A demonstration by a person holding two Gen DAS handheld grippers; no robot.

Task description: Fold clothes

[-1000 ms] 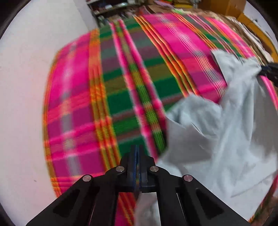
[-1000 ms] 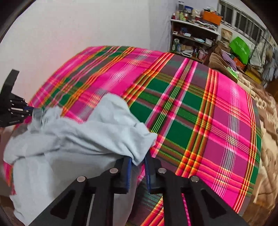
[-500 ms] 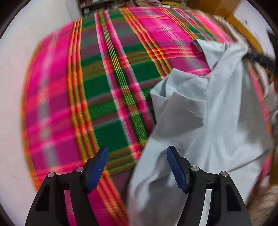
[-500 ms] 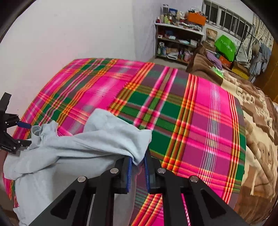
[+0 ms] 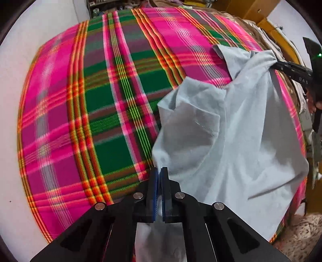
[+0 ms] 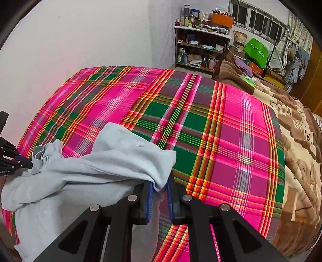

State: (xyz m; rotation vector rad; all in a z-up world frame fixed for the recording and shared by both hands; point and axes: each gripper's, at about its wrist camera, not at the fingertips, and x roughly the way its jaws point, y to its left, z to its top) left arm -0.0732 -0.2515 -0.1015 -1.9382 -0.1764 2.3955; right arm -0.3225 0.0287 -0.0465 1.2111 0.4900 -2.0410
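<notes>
A pale grey-blue garment [image 5: 241, 129] lies crumpled on a bed covered with a pink, green and orange plaid blanket [image 5: 96, 112]. It sits at the near corner of the blanket, and part of the cloth hangs over the edge.

In the left wrist view, the left gripper [image 5: 160, 171] has its jaws closed on an edge of the garment; a thin strip of cloth goes between the blue pads and comes out below them. This view also shows a stitched pocket [image 5: 193, 125] on the garment, which the other view does not show. At the right side of this view the right gripper [image 5: 276, 64] appears from outside, with a bunch of cloth gathered to its tip. A small green light [image 5: 319, 54] shines on its black body, and part of a hand [image 5: 316, 102] holds it.

In the right wrist view, the right gripper [image 6: 159, 188] holds a thick fold of the garment [image 6: 100, 167] between its pads, so the jaws stand a little apart with the cloth filling the gap. The left gripper [image 6: 30, 163] is seen at the left edge, pinching a rolled corner of the cloth. Only this view shows the room behind the bed: a white wall [image 6: 80, 36], a shelf [image 6: 201, 46] full of bottles and boxes, a green bag [image 6: 256, 50], a row of windows [image 6: 259, 18], and a brown patterned blanket [image 6: 297, 153] just beside the plaid one. Between the two grippers the garment is loose and wrinkled, not stretched flat.
</notes>
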